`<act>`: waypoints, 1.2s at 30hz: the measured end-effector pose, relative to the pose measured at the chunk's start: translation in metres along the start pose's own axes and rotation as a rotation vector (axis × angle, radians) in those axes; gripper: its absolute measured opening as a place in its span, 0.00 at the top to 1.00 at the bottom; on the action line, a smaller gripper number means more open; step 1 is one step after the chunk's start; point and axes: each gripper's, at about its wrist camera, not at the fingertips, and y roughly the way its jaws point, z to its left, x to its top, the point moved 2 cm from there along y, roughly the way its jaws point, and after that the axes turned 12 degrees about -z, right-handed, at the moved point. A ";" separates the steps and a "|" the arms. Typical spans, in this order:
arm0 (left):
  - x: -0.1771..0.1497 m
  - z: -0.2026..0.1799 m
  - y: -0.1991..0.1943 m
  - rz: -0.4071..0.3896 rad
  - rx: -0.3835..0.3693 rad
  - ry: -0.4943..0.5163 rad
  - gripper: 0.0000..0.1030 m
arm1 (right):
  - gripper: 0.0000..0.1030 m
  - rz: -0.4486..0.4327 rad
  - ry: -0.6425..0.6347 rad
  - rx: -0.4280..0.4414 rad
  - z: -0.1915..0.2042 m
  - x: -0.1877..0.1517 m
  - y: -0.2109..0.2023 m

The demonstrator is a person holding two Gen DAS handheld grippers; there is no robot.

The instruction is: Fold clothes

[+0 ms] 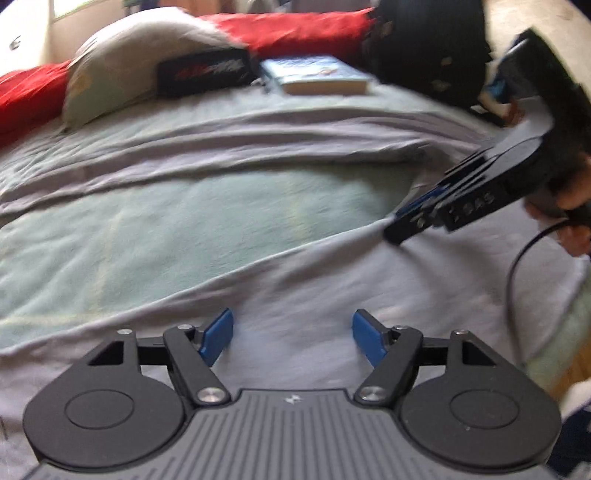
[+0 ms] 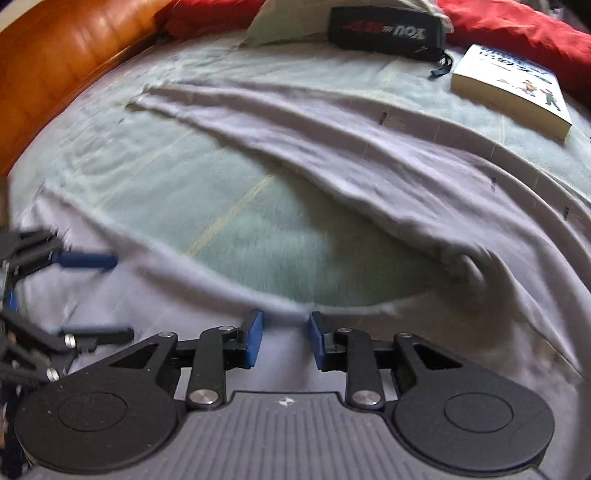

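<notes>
The bed (image 2: 236, 229) is covered with a pale green blanket (image 1: 155, 236) that has thin light stripes. On it lies a grey garment (image 2: 369, 162), spread wide, with long folds running across and its near part just under the camera. At the far side lie a paperback book (image 2: 513, 92), a black pouch (image 2: 384, 31) with red and white letters, a pale pillow (image 1: 122, 74) and red bedding (image 1: 295, 29).

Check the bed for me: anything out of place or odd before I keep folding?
A paperback book and a black zip case lie on the bed beyond the grey garment, in the folding space. The garment is rumpled into long ridges, not flat.
</notes>
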 end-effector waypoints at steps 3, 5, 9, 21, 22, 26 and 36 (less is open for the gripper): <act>0.004 0.020 -0.006 -0.008 0.081 -0.031 0.28 | 0.60 -0.055 0.009 -0.037 0.001 0.010 -0.003; 0.005 0.031 -0.015 -0.007 0.131 -0.041 0.30 | 0.50 -0.071 0.000 -0.037 0.002 0.012 -0.015; -0.003 0.035 -0.035 -0.014 0.131 -0.006 0.25 | 0.25 -0.081 -0.064 -0.040 0.009 -0.004 -0.053; -0.026 0.065 -0.056 0.014 0.191 -0.059 0.23 | 0.11 -0.088 -0.007 -0.049 0.043 -0.008 0.001; -0.026 0.074 -0.060 0.007 0.215 -0.065 0.23 | 0.11 -0.090 -0.014 -0.045 0.045 -0.006 -0.004; -0.033 0.126 -0.060 0.011 0.279 -0.162 0.23 | 0.10 -0.108 -0.045 -0.046 0.048 -0.008 -0.040; -0.031 0.197 -0.079 -0.043 0.453 -0.260 0.24 | 0.00 -0.152 -0.039 -0.180 0.032 -0.041 -0.113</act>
